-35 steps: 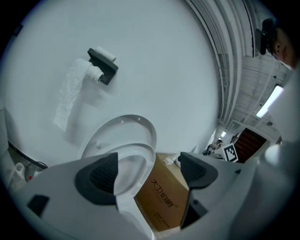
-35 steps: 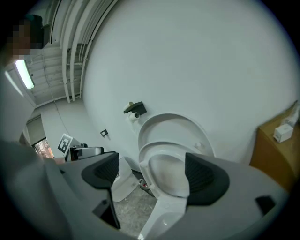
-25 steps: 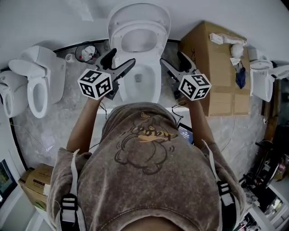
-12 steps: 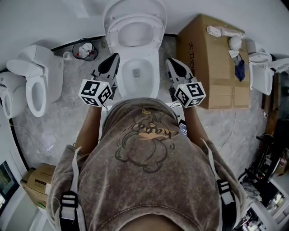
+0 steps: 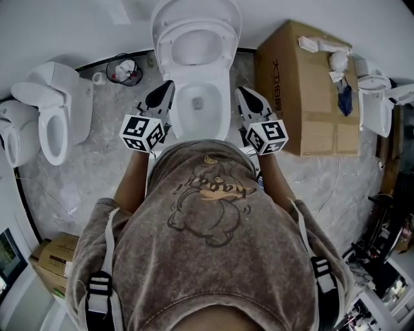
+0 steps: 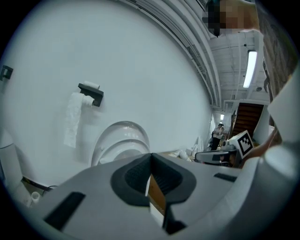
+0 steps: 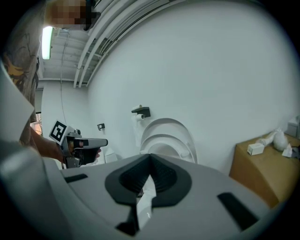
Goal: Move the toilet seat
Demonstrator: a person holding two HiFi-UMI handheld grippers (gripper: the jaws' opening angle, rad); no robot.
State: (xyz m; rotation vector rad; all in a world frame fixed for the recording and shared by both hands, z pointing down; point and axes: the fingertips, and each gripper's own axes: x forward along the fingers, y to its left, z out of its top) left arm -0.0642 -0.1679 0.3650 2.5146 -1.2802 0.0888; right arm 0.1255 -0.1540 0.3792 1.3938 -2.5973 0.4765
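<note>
**Raised toilet seat, with two closed grippers beside the bowl**

Main item: toilet seat (image 5: 221,57), a white glossy oval ring. It stands raised against the lid (image 5: 194,11) at top centre of the head view, above the open toilet bowl (image 5: 200,106). In both gripper views, seat (image 6: 123,146) (image 7: 167,141) and lid show as two nested arches against a plain white wall, with their lower parts hidden behind the jaws.

Grippers: the left gripper (image 5: 167,86) (image 6: 151,154) is just left of the bowl and the right gripper (image 5: 240,90) (image 7: 150,155) just right of it. Both are grey plastic with dark ribbed pads and a marker cube. The jaws of each are pressed together with nothing held between them, and both are apart from the seat.

Surroundings:
- Large cardboard box (image 5: 304,97), right of the bowl, with small pale items on top that are too small to identify.
- Second toilet (image 5: 55,116), at left.
- Another white fixture (image 5: 375,110), at the right edge, cut off.
- Round bin (image 5: 124,72), upper left.
- Smaller carton (image 5: 55,258), lower left, partly hidden.
- Black wall-mounted paper holder (image 6: 91,91) (image 7: 140,111) with hanging tissue.
- Marbled grey floor (image 5: 97,174).

The person's shirt fills the lower part of the head view and hides the floor there.
</note>
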